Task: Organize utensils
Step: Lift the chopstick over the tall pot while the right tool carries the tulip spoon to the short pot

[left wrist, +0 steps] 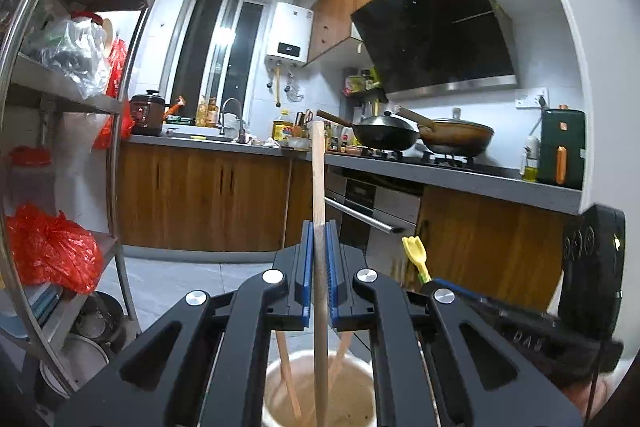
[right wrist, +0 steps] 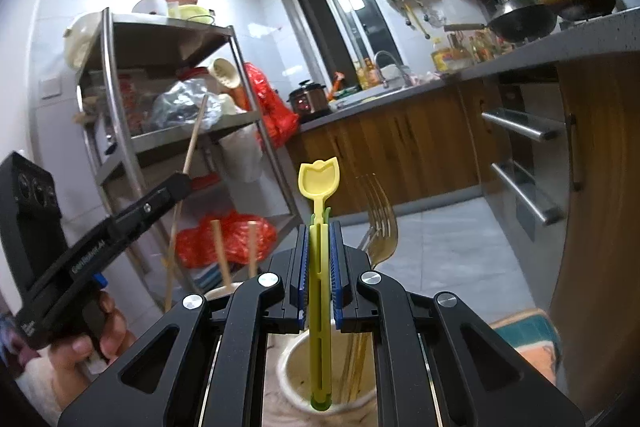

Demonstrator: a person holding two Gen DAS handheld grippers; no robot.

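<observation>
Shelf rack (right wrist: 120,99): metal, stands left, loaded with red plastic bags (right wrist: 224,239).
Bench (left wrist: 400,167): grey top along the wall, two woks (left wrist: 384,135) on the stove.
Left tool (left wrist: 319,255): blue pads pressed on a wooden stick (left wrist: 318,187), which stands upright with its lower end inside a beige cup (left wrist: 280,387), next to wooden chopsticks (left wrist: 288,375).
Right tool (right wrist: 319,267): clamped on a yellow plastic spoon (right wrist: 319,183), bowl up, foot in a cream ceramic holder (right wrist: 292,367).
Fork (right wrist: 380,223): metal, tines up, in the same holder.
</observation>
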